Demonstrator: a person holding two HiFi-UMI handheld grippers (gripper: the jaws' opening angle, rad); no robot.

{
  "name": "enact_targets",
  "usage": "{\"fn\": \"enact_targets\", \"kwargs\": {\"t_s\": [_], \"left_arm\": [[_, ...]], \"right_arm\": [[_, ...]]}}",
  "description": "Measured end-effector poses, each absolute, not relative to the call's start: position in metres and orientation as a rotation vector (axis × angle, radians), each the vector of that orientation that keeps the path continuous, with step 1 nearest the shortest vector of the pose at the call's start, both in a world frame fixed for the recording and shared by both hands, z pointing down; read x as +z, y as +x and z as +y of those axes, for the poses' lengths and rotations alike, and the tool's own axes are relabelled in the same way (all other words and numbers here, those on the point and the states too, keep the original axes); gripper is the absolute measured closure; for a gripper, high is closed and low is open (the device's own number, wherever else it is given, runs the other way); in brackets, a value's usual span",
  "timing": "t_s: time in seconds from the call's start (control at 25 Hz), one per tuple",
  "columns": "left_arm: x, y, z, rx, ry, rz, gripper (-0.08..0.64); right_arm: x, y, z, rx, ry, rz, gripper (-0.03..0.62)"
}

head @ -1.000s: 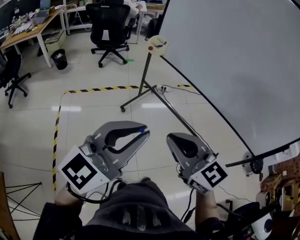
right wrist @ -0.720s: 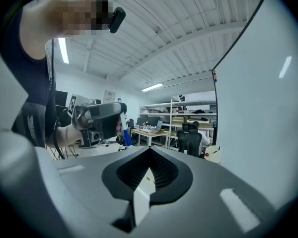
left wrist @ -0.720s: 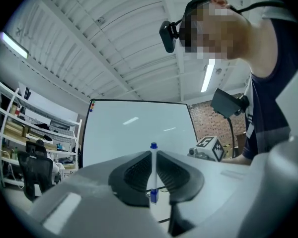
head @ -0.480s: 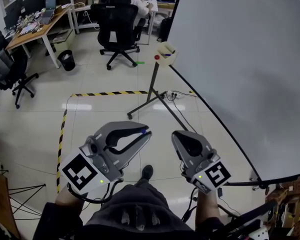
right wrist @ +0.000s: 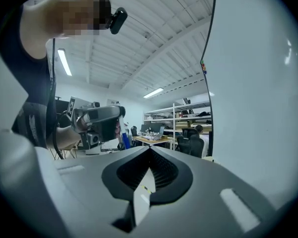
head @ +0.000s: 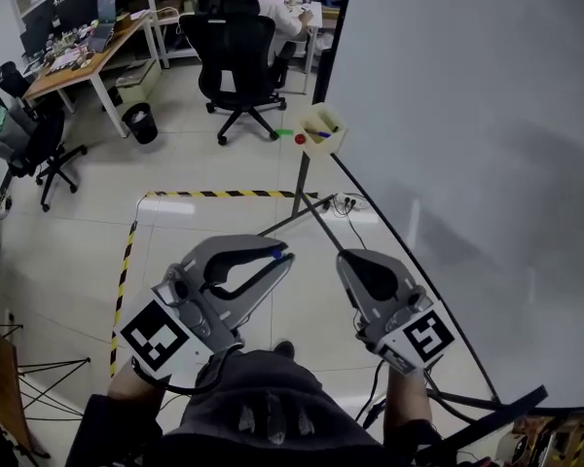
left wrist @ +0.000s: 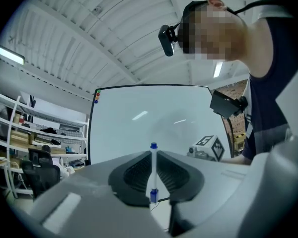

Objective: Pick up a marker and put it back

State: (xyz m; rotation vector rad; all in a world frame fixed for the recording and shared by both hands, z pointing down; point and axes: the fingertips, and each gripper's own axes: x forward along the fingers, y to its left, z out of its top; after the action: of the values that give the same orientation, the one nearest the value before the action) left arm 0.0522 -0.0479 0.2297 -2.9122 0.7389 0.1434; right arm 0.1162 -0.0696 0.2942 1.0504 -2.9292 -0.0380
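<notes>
Between the pads of my left claw (head: 284,254) sits the marker (left wrist: 153,170), pinched on both sides. In the left gripper view it stands upright across the jaws, white in the body, with a blue cap poking just above the tips and a blue end at the bottom. From the head view only that blue tip shows at the claw's nose.

My right claw (head: 347,258) is closed on nothing. In its own view the two tips meet, and only floor shows through the slit behind them. The two claws are held side by side, near each other but apart, both pointing away from my body over the tiled floor (head: 68,251).

Ahead of them, well apart, a small open box (head: 323,129) sits on top of a slanted stand (head: 300,178), with a red knob on its left side and something thin lying inside that I can't identify. The box is just beside the dark edge of the whiteboard (head: 467,163), which fills the right side.

Yellow-and-black tape (head: 224,194) runs across the floor past the stand's foot. Farther off are an office chair (head: 243,47) with a person seated in it, a bin (head: 141,122) and a cluttered surface (head: 78,56).
</notes>
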Motion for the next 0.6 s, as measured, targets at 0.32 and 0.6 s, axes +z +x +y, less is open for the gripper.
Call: {"fn": "enact_targets", "kwargs": {"t_s": [0.32,0.6], "left_arm": [[0.24,0.054,-0.125,0.162,-2.908,0.76,0.523],[0.249,0.042,-0.209,0.201,-2.941,0.667,0.523]], "right_arm": [[0.311,0.124,-0.138,-0.031,1.026,-2.895,0.591],[0.316,0.109,-0.212,-0.047,1.086,-2.813,0.591]]}}
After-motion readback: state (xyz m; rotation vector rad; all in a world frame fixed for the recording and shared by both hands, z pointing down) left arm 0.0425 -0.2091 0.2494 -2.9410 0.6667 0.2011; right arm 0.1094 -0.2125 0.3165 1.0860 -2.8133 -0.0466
